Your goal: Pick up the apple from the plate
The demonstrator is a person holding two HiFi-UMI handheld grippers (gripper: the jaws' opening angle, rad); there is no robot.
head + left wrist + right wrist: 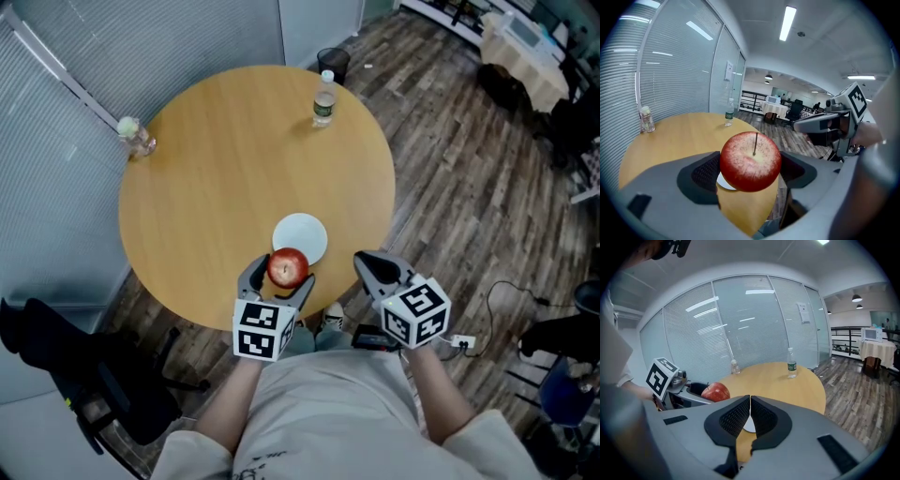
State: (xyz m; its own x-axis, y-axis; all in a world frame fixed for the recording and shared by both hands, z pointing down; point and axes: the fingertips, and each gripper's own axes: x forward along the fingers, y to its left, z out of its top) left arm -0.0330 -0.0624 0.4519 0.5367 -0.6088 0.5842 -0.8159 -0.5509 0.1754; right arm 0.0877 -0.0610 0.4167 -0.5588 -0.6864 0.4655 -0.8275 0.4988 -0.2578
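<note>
1. Round wooden desk [216, 159] by a glass wall with blinds. A water bottle [323, 98] stood at its far edge.
2. My left hand-held gripper [279, 274] was clamped on the apple [288, 267], one jaw on each side, stem up.
3. The apple looked lifted off the white plate [307, 232], which lay bare near the desk's near edge.
4. My right hand-held gripper [373, 266] hung beside it, jaws together on nothing.
5. Judged the pick-up essentially done, with nothing obvious left.
</note>
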